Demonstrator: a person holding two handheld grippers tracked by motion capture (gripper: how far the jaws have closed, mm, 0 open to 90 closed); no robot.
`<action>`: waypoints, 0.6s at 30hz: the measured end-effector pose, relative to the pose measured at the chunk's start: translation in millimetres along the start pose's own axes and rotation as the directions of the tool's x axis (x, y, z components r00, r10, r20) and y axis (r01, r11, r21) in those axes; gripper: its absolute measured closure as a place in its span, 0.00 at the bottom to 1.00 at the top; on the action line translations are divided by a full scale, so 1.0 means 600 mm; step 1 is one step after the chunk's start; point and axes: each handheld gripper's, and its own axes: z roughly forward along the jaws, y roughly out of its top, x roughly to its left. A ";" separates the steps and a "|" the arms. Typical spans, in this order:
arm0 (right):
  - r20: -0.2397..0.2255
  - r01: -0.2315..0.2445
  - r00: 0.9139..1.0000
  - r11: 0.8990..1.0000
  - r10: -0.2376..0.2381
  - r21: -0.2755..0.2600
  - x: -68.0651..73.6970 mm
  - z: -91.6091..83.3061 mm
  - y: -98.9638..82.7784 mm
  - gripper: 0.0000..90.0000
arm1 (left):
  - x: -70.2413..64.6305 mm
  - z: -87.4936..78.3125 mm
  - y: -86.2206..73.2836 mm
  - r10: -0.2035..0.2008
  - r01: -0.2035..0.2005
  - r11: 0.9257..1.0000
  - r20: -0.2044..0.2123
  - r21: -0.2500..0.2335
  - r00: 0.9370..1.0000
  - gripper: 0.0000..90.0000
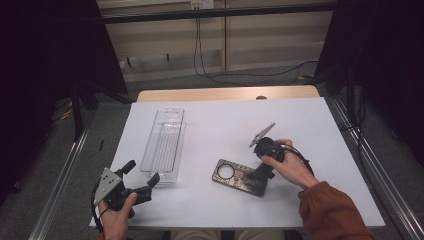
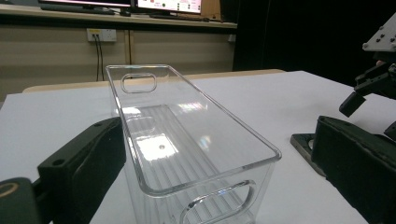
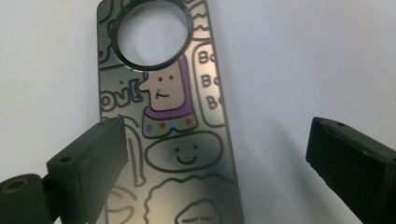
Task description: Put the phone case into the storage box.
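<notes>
A long clear plastic bin (image 1: 164, 145) lies on the white table left of centre. My left gripper (image 1: 142, 175) stands open at the bin's near end. In the left gripper view the bin (image 2: 187, 140) reaches in between the wide jaws of the left gripper (image 2: 219, 158) without touching the pads. A flat metallic plate with cartoon faces and a round hole (image 1: 239, 177) lies right of centre. My right gripper (image 1: 262, 175) hovers open over its right end. In the right gripper view the right gripper (image 3: 217, 158) has one jaw above the plate (image 3: 173, 140) and the other above bare table.
The white table sheet (image 1: 225, 120) ends in a wooden edge (image 1: 225, 93) at the far side. Metal rails run along both sides of the table. Cables trail on the floor behind. Dark curtains hang left and right.
</notes>
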 end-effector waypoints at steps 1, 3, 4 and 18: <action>-0.001 0.009 1.000 1.000 -0.009 0.007 0.002 0.002 0.002 0.06 | 0.000 0.000 0.000 -0.001 0.001 1.000 0.001 0.001 1.000 0.04; -0.008 0.018 1.000 1.000 -0.018 0.019 0.008 0.007 0.006 0.06 | 0.000 0.000 0.000 -0.002 0.002 1.000 -0.004 0.001 1.000 0.04; -0.007 0.026 1.000 0.999 -0.026 0.024 0.010 0.010 0.007 0.06 | 0.000 0.000 0.000 0.000 0.000 1.000 -0.003 0.001 1.000 0.04; -0.013 0.094 0.996 0.991 -0.093 0.097 0.046 0.044 0.032 0.06 | 0.000 0.000 0.000 0.001 -0.001 1.000 0.008 0.003 1.000 0.04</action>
